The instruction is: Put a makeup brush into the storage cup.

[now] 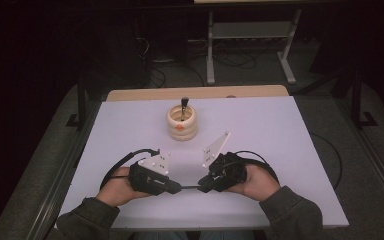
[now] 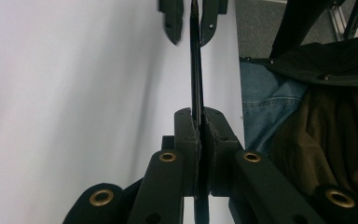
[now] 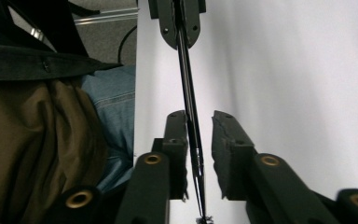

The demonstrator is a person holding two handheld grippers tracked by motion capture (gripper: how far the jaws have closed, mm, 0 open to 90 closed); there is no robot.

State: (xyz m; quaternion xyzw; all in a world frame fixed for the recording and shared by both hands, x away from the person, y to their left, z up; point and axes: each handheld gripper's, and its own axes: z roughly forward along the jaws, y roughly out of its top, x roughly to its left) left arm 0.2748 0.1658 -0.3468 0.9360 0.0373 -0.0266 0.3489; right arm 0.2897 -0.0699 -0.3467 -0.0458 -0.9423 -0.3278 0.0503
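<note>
High view, slim glossy black rod (image 1: 190, 187), ribbed cream pot (image 1: 182, 123)

I see olive-brown sleeves (image 1: 290, 205) with dark cuffs on both forearms, and blue jeans (image 2: 265, 109) below a dark jacket hem in the gripper views. My left tongs (image 1: 177, 188) and right tongs (image 1: 202, 184) are black, blocky bodies, each topped by a pale grey three-cornered plate (image 1: 155, 163) dotted with small holes. A black cable (image 1: 122, 162) loops from each one. Up close the black arms carry brass-ringed rivets (image 2: 168, 157) and small screws, and the pads are ragged at their edges.
</note>
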